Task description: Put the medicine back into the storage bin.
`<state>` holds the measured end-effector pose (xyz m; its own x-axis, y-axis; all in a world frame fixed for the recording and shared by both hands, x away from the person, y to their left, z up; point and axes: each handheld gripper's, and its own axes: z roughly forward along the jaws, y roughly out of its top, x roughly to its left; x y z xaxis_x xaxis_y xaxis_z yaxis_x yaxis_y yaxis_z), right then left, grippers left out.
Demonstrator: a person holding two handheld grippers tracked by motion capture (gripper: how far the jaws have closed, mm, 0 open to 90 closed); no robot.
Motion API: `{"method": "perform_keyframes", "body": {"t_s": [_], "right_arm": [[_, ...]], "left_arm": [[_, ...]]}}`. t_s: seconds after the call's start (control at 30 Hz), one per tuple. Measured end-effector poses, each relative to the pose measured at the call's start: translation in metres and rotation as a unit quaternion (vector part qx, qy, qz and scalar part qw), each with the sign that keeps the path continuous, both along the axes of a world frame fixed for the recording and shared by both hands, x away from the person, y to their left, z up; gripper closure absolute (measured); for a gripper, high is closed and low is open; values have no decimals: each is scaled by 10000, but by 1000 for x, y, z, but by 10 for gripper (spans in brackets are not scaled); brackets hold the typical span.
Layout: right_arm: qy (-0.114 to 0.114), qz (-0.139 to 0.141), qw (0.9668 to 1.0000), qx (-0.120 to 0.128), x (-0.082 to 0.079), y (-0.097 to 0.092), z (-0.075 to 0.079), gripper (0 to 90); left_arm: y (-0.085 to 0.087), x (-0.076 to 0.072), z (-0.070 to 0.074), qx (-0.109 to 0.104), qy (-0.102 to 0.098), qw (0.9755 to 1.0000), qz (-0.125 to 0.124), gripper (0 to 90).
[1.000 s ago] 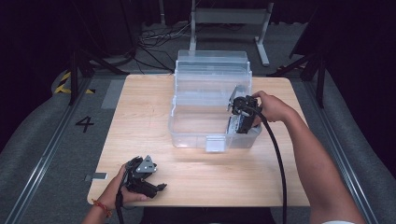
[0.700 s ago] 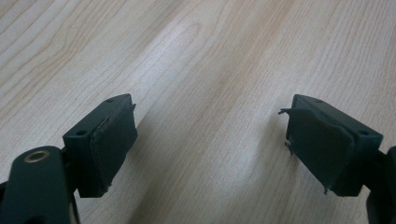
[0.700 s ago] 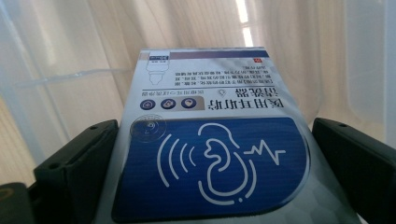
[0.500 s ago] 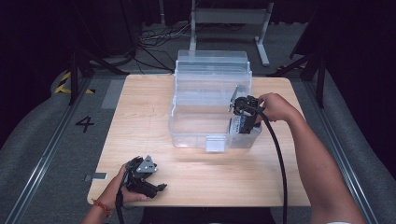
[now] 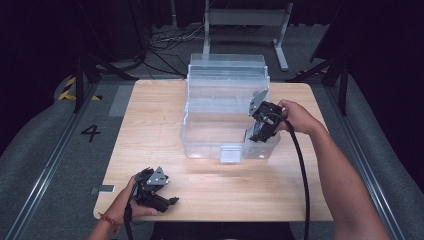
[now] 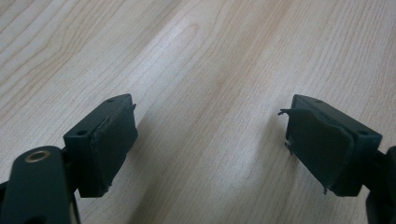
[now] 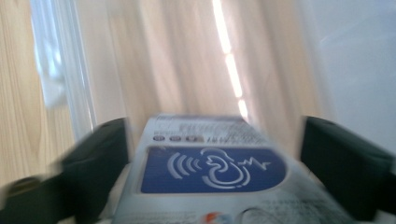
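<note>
Clear plastic is what your right gripper (image 5: 260, 131) is working inside: it is dipping into the near right corner of the transparent lidded storage box (image 5: 210, 145), which is sitting at the middle of the pale wooden table (image 5: 150, 110) with its lid standing open toward twelve o'clock. Compared with the high view a second ago, your right hand is sitting a touch lower and nearer the box's corner, and the jaws have just been closing in. Between them, in the right gripper view, is lying a small white carton with a blue label panel (image 7: 210, 172); the left jaw is looking pressed against its side, while a gap is showing at three o'clock between the carton and the other jaw, so I am judging the grip as not yet made. That narrowing suggests you are about to pick the carton up out of the box.

Your left gripper (image 5: 155, 192) is resting on the table at about seven o'clock from the box, well apart from it, its jaws apart with nothing but bare wood between the pads (image 6: 112, 140); it is looking unchanged from the earlier views.

As for writing: the blue panel is carrying a white swirl logo with sound-wave arcs and a zigzag line; the small print above it is too blurred to read. A "4" (image 5: 91, 132) is marked on the grey floor at nine o'clock from the table.
</note>
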<state>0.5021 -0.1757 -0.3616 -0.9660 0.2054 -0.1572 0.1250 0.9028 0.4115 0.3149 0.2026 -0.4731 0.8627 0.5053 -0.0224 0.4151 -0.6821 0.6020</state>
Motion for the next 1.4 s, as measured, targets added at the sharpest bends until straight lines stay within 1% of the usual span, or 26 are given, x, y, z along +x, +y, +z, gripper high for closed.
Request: {"method": "perform_keyframes", "body": {"t_s": [0.03,0.07,0.1,0.17,0.3,0.33,0.4,0.47,0.53,0.6,0.7,0.77,0.8,0.87,0.97,1.03,1.07,1.1,1.17,1.2,1.27,1.3,1.37,1.4], "right_arm": [[-64,-6,9996,281,0,-2,3,214],[-64,-6,9996,281,0,-2,3,214],[-74,-8,9983,573,-2,-6,7,161],[-69,-21,9983,575,-2,-6,8,163],[-195,-65,9991,381,-4,-12,8,163],[-246,-113,9989,385,-4,-16,9,164],[-278,-265,9986,350,-5,-23,12,164],[-331,-270,9982,420,-9,-34,16,163],[-335,-396,9974,501,-11,-46,19,163],[-351,-523,9958,657,-13,-56,21,164],[-361,-545,9932,959,-19,-70,25,164],[-338,-591,9915,1107,-22,-77,25,163],[-380,-653,9902,1172,-22,-80,24,164],[-458,-799,9887,1183,-22,-85,23,166],[-434,-969,9869,1213,-20,-91,18,167],[-355,-1031,9870,1185,-18,-90,12,162],[-381,-1038,9871,1154,-18,-90,11,160],[-395,-1066,9866,1169,-17,-89,10,160],[-380,-1107,9863,1163,-15,-89,7,161],[-434,-1183,9857,1120,-14,-88,6,161],[-443,-1243,9853,1085,-12,-88,4,161],[-397,-1237,9855,1090,-11,-87,2,161],[-427,-1251,9862,1001,-11,-85,-1,161],[-434,-1247,9867,952,-10,-83,-2,160]], "left_arm": [[0,0,0,-9,0,10000,-2,167],[0,0,0,-9,0,10000,-2,167],[0,0,0,-6,-5,10000,-5,166],[0,0,0,-18,-13,10000,-1,166],[0,0,0,-5,-5,10000,-13,167],[0,0,0,-2,4,10000,-11,166],[0,0,0,-11,-7,10000,-11,166],[0,0,0,-10,-5,10000,-27,167],[0,0,0,-5,-7,10000,-34,167],[0,0,0,4,-9,10000,-36,166],[0,0,0,23,-1,10000,-37,166],[0,0,0,28,1,10000,-34,166],[0,0,0,28,-1,10000,-42,166],[0,0,1,37,-2,10000,-46,166],[0,0,0,26,2,10000,-52,167],[-1,0,1,35,6,10000,-59,166],[-1,0,1,41,11,10000,-54,166],[-1,0,1,45,11,10000,-54,167],[-1,1,1,37,13,10000,-54,167],[-1,1,1,43,2,10000,-60,166],[-1,1,1,30,26,10000,-38,167],[-1,2,1,17,40,10000,-23,169],[-2,4,2,-5,74,10000,-2,177],[-3,5,3,4,65,10000,17,198]]}}
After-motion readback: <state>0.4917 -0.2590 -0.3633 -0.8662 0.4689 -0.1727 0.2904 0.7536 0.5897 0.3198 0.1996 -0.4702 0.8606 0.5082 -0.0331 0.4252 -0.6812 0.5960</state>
